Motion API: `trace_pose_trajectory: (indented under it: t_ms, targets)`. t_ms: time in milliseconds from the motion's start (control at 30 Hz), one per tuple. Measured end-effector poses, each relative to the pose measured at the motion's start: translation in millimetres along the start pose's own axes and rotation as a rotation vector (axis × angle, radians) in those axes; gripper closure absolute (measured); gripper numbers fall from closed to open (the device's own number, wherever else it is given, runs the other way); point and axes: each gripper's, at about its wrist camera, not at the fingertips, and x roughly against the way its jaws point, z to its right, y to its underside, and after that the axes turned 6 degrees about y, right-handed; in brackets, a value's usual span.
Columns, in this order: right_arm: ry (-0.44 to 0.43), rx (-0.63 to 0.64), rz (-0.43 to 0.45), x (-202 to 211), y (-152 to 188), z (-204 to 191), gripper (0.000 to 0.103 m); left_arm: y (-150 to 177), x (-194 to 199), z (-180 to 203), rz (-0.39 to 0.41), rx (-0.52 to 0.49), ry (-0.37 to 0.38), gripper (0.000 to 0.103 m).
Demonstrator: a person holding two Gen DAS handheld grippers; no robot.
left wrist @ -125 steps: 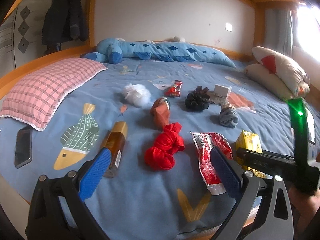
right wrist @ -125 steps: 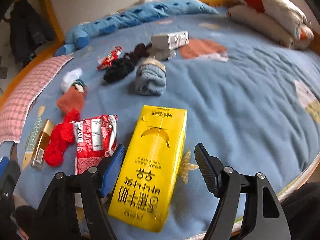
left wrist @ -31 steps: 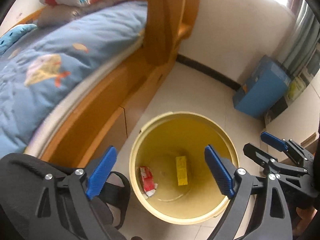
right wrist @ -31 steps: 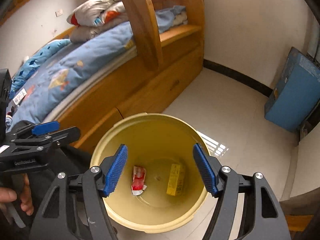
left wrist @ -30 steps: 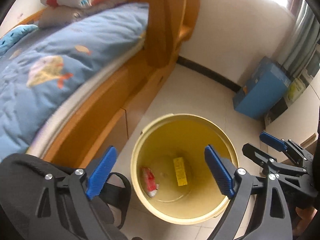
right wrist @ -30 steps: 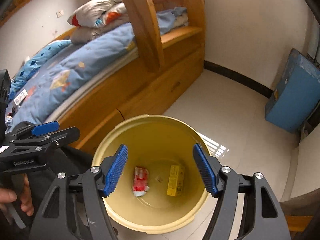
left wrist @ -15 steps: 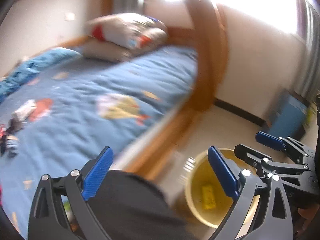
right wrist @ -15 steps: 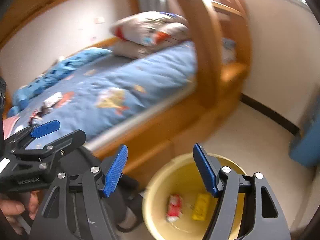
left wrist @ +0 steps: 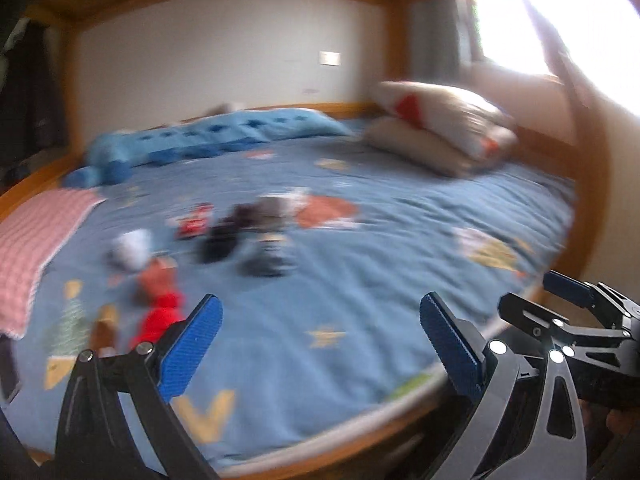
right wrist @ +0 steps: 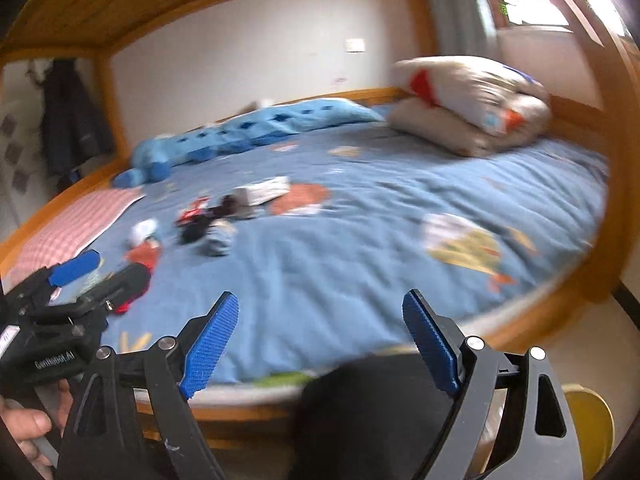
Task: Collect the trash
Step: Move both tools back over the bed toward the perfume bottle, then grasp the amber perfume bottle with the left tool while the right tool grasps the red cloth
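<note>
near bedspread (left wrist: 360, 300): clear | far-left: sock pile (left wrist: 224, 240) | right: post (right wrist: 616, 160)

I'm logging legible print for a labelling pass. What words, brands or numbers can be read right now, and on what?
"GenRobot.AI": on the left gripper, seen from the right wrist.
White box on the bed: print too blurred.
Red wrapper: too blurred.
Nothing else legible.
</note>
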Motion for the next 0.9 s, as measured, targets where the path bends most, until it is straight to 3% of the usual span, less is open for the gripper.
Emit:
trace_pose_trajectory:
  t_ms: [267, 433, 600, 733, 867, 900]
  targets:
    - [-0.171, 0.103, 0.020, -44.8, -2.2, -108.0, 0.015, 15.9, 12.0, -132.3, -0.001, 0.150, -0.258, 0.004]
    - [-0.164, 0.197, 0.078, -64.7, -1.1, -163.2, 0.009, 29.9, 2.9, -190.8, -0.039, 0.210, -0.335, 0.004]
    - [-0.147, 0.263, 0.067, -87.6, 0.2, -195.0, 0.009, 50.5, -19.3, -227.1, -0.098, 0.301, -0.308, 0.004]
    - [-0.175, 0.209, 0.009, -102.7, -0.3, -199.4, 0.009, 59.7, -43.0, -242.0, -0.164, 0.364, -0.253, 0.004]
    - [-0.201, 0.144, -0.041, -117.9, -3.1, -201.5, 0.009, 64.4, -68.0, -255.5, -0.246, 0.379, -0.256, 0.005]
    - [-0.203, 0.136, -0.049, -120.5, -3.7, -202.5, 0.009, 66.0, -75.0, -259.1, -0.273, 0.384, -0.256, 0.010]
